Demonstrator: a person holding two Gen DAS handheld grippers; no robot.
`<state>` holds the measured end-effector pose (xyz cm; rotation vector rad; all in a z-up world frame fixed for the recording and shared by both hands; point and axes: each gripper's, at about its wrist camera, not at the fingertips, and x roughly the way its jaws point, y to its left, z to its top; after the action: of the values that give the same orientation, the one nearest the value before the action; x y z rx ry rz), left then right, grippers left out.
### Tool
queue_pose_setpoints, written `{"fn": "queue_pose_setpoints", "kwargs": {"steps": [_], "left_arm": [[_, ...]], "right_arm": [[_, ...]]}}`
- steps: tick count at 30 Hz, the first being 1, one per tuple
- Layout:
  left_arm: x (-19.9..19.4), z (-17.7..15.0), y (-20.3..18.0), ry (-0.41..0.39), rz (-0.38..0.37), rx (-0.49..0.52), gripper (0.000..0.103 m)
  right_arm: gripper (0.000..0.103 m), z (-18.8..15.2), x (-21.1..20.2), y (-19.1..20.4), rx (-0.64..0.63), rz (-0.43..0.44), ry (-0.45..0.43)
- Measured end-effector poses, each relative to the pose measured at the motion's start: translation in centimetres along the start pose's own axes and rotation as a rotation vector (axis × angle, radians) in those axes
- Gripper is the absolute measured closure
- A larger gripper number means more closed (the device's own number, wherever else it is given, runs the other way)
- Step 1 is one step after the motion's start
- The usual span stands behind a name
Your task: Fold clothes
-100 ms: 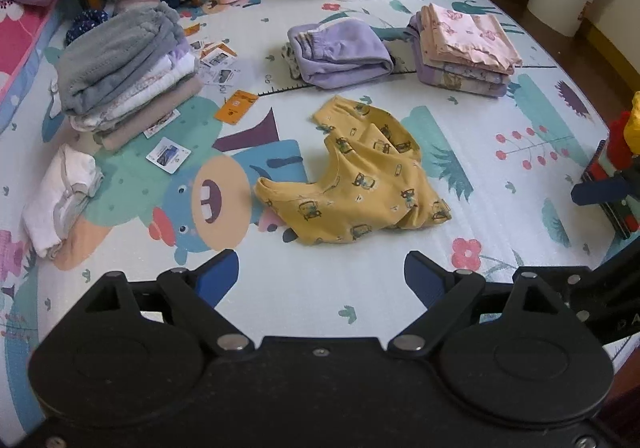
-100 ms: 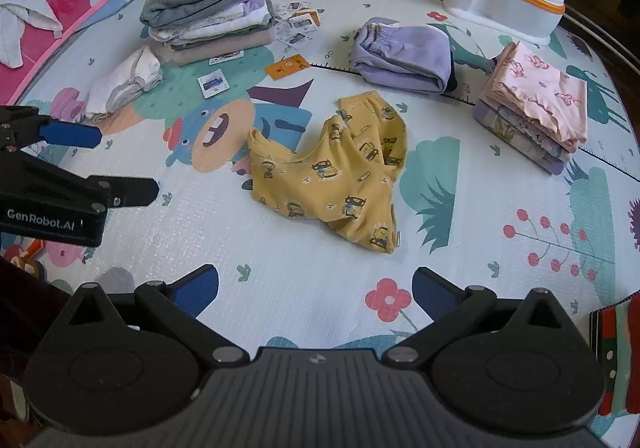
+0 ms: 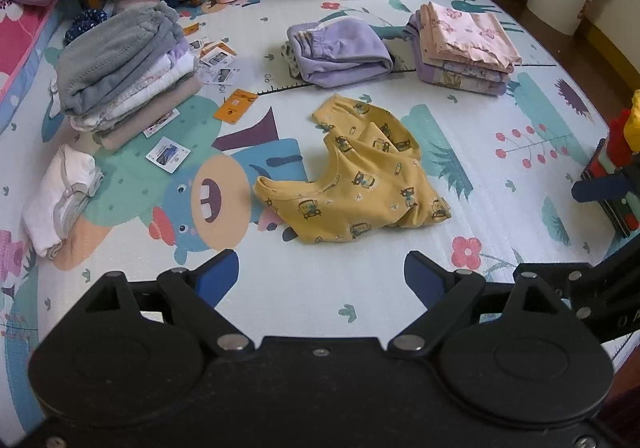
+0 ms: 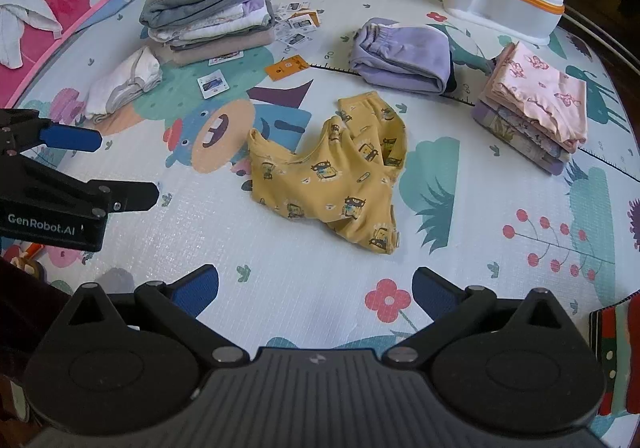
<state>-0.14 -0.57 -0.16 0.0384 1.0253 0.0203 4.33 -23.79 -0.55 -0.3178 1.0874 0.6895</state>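
At the bottom of the left wrist view, the left gripper (image 3: 322, 274) stands released, jaws spread wide over bare play mat (image 3: 304, 288) with nothing between them. The right gripper (image 4: 316, 288) likewise hangs released above the mat, empty. Just beyond both, at the centre of each frame, the crumpled yellow garment (image 3: 356, 184) lies unfolded on the mat. Farther up, a folded purple garment (image 3: 340, 52) sits upper centre, a pink-topped folded stack (image 3: 464, 44) upper right, and a grey-topped folded stack (image 3: 124, 64) upper left, with scattered cards (image 3: 216, 60) beside it.
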Motion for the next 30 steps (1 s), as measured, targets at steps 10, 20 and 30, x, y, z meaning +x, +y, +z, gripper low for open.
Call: {"fn": "queue_pose_setpoints", "kwargs": {"steps": [10, 20, 30], "left_arm": [[0.3, 0.2, 0.6, 0.018, -0.021, -0.016, 0.012], [0.2, 0.0, 0.8, 0.009, -0.016, -0.012, 0.012], [0.0, -0.1, 0.8, 0.006, -0.012, -0.014, 0.012]], "right_arm": [[0.000, 0.0, 0.1, -0.1, -0.004, 0.000, 0.007], [0.000, -0.2, 0.3, 0.1, -0.016, -0.006, 0.009], [0.000, -0.3, 0.2, 0.2, -0.026, -0.008, 0.012]]}}
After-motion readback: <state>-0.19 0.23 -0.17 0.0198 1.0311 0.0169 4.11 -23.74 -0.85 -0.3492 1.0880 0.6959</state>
